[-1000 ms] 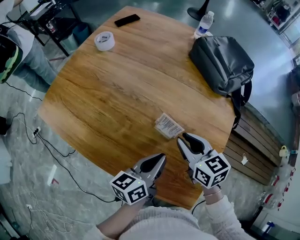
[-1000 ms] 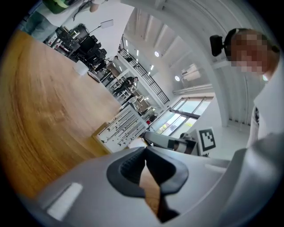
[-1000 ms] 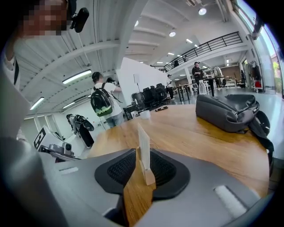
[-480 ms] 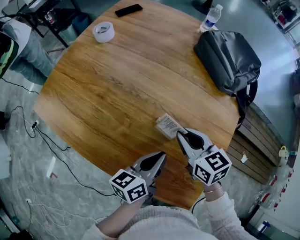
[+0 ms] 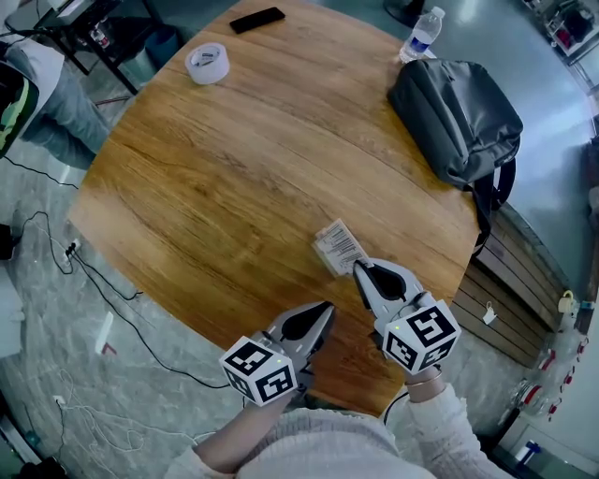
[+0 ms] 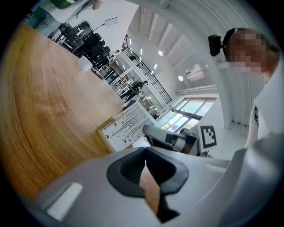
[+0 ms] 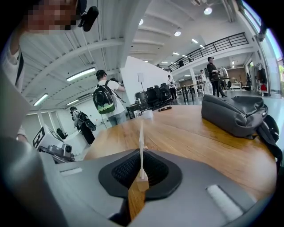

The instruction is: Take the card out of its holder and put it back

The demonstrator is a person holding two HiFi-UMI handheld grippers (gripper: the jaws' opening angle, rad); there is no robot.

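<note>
Grasp stage: my right gripper [image 5: 359, 271] pinches the holder [image 5: 337, 248] by its edge on the table [image 5: 225, 168], card apparently inside. Left gripper [image 5: 324, 311] is pressed together, empty; next it must grip the card.

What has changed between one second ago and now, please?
The right hand-held gripper moved forward to the card and now grips its near edge. The left hand-held gripper stayed shut and empty beside it; the bag and the tape roll did not move.

Round wooden table [image 5: 234, 178], tape roll [image 5: 207, 64], black phone [image 5: 256, 19], grey bag [image 5: 459, 117], card holder [image 5: 337, 248]
</note>
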